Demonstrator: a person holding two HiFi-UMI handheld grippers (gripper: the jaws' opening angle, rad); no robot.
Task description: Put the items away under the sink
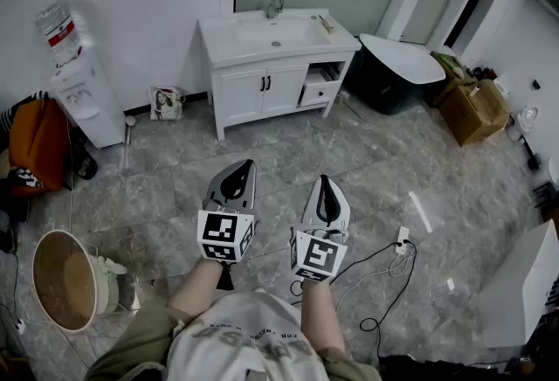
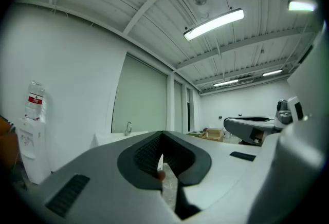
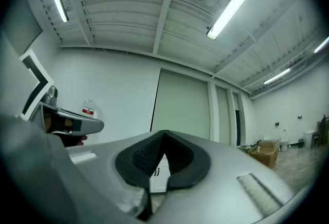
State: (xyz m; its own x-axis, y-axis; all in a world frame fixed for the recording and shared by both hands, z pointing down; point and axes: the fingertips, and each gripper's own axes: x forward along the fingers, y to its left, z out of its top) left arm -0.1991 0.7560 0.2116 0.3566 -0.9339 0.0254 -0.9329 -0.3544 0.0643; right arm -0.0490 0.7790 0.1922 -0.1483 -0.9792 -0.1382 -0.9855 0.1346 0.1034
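- Head view: we hold the left gripper (image 1: 247, 166) and right gripper (image 1: 325, 180) side by side, both closed and empty. The sink cabinet (image 1: 262, 91) stands well ahead of them, doors closed.
- Left gripper view: jaws together on nothing; the faucet (image 2: 128, 128) shows ahead, slightly left.
- Right gripper view: jaws together, empty; the cabinet doors (image 3: 158, 174) show straight ahead.

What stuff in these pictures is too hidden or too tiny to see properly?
- Inside of the sink cabinet: head view, its doors are closed.
- Small item on the countertop: head view, too small to name.
- White object at lower right: head view, cut off by the picture's edge.
- Front of the sink cabinet: left gripper view, the shut left gripper blocks it.
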